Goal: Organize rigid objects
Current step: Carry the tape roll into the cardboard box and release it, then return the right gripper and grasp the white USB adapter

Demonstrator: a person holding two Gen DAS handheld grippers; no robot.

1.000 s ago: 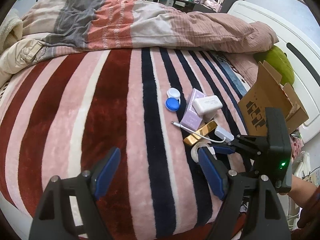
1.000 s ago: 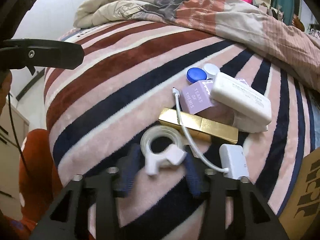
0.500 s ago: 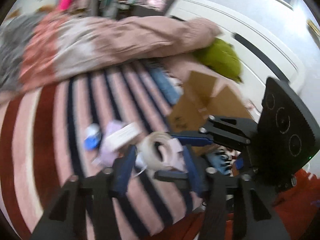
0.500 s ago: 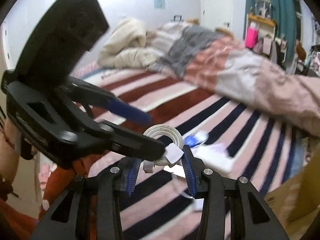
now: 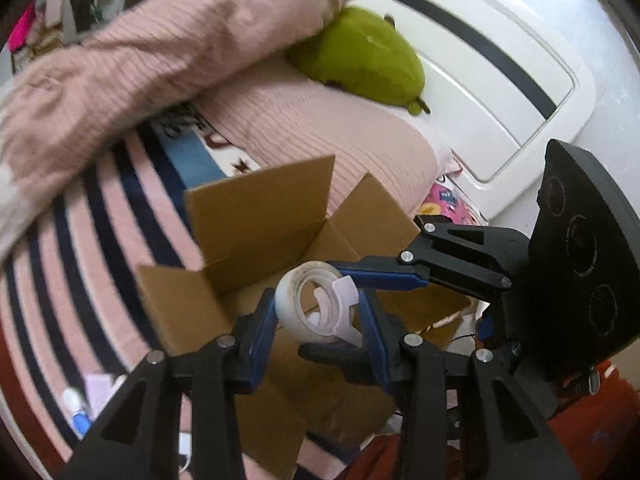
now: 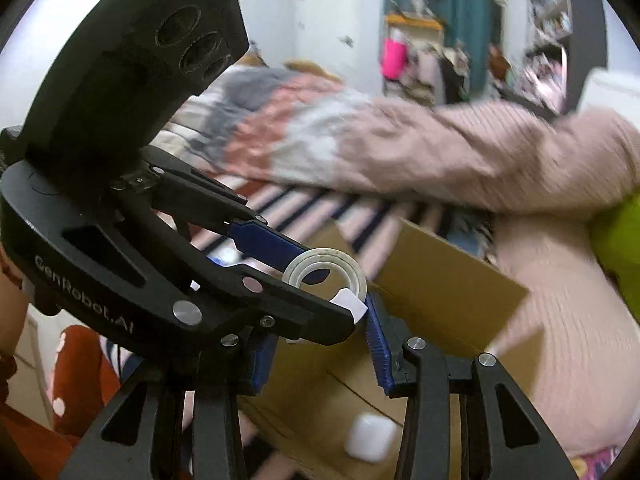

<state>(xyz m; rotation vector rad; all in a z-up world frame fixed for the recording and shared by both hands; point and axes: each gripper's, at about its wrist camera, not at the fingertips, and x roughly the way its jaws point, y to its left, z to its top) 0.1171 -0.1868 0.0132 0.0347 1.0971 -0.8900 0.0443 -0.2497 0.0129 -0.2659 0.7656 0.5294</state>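
A white tape roll with a small plastic holder (image 5: pixel 316 306) hangs in the air over an open cardboard box (image 5: pixel 256 216). Both grippers close on it from opposite sides. My left gripper (image 5: pixel 320 320) has its blue pads against the roll's two sides. My right gripper (image 6: pixel 320 332) also grips the roll (image 6: pixel 325 276) at its lower part, crossing the left gripper's fingers. The box also shows in the right wrist view (image 6: pixel 444 288); a small white case (image 6: pixel 370 438) lies on its floor.
The box stands on a striped pink, red and navy blanket (image 5: pixel 100 216). A green plush (image 5: pixel 360 56) and a pink quilt (image 5: pixel 160 48) lie behind it by a white headboard (image 5: pixel 500 64). A few small items (image 5: pixel 80 412) lie on the blanket at lower left.
The right gripper lifted the tape roll off the blanket and carried it over the box. The left gripper swung in, narrowed its jaws and closed on the roll too.
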